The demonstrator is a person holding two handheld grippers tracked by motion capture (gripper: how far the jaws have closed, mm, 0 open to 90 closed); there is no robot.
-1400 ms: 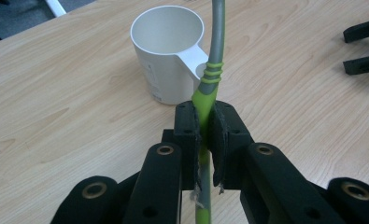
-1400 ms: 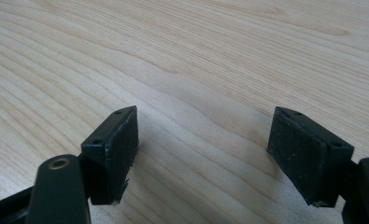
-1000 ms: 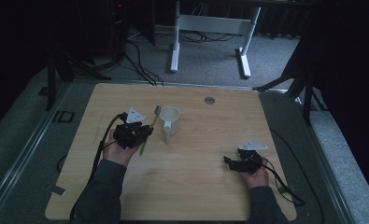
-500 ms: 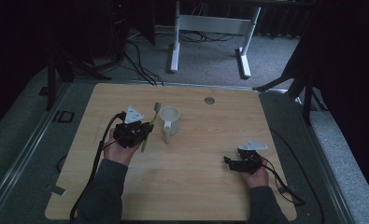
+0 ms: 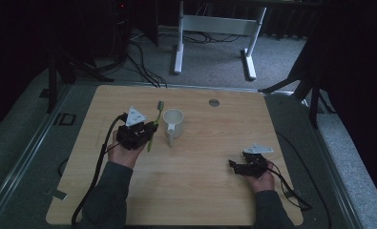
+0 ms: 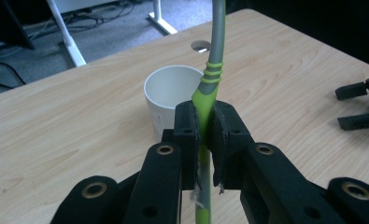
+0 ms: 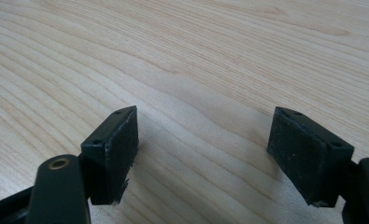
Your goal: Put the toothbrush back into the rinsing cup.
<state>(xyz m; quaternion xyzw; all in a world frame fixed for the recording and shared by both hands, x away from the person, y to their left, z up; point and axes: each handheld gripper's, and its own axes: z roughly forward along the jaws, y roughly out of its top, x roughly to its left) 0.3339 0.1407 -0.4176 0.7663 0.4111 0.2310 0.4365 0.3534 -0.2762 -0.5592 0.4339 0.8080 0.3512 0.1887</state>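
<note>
A green and grey toothbrush (image 5: 153, 125) (image 6: 211, 70) is clamped between the pads of my left gripper (image 5: 150, 130) (image 6: 204, 135), which is shut on its green handle. The brush stands nearly upright, its bristle end up, just left of a white mug (image 5: 173, 121) (image 6: 169, 93) on the wooden table (image 5: 214, 191). My right gripper (image 5: 233, 165) (image 7: 205, 154) rests low over bare wood at the right front of the table, open, with nothing between its pads (image 7: 119, 149).
A round grey cable grommet (image 5: 214, 102) (image 6: 200, 45) sits in the tabletop behind the mug. White desk legs (image 5: 179, 47) and cables lie on the floor beyond the far edge. Black cables trail from both grippers toward the front edge.
The toothbrush in my left gripper has tilted more upright, its head rising beside the mug. Both hands have kept their places.
</note>
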